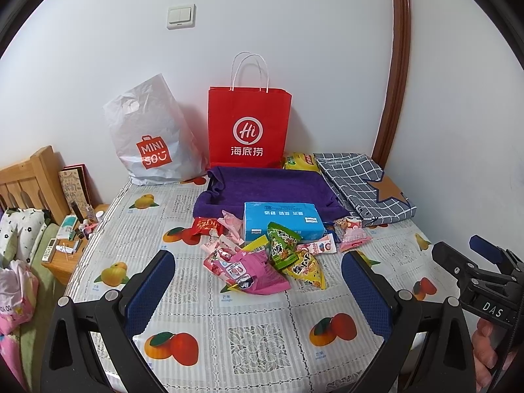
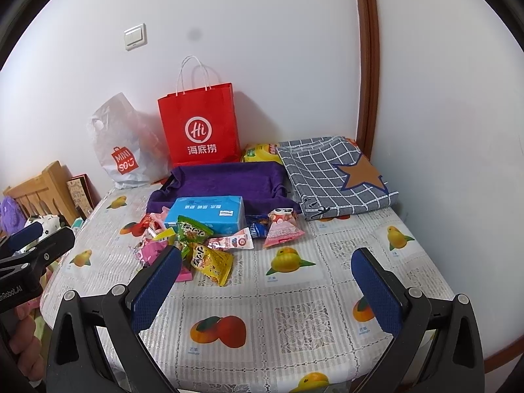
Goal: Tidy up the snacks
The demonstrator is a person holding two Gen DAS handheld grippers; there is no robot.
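table (image 1: 249,334): fruit-print cover, pushed into the wall corner; it serves as the sorting surface.
red paper bag (image 1: 249,124): upright against the wall, mouth up; likely a place for the snacks to go, though I can't see inside it.
white plastic bag (image 1: 154,137): slumped beside the red one, leaning on the wall.
checked cloth (image 2: 334,173): folded at the back right, clear of the pile.
purple towel (image 1: 268,190): spread in front of the bags, edges rucked up like a shallow tray.
blue tissue pack (image 1: 281,222): lies on the towel's near edge.
snacks (image 1: 262,258): loose heap mid-table just ahead of the tissue pack, packets overlapping, none sorted yet.
left gripper (image 1: 258,281): jaws spread wide, empty, hovering short of the heap and aimed at it.
right gripper (image 2: 265,281): jaws equally wide, holding nothing, over bare cover to the right of the heap.
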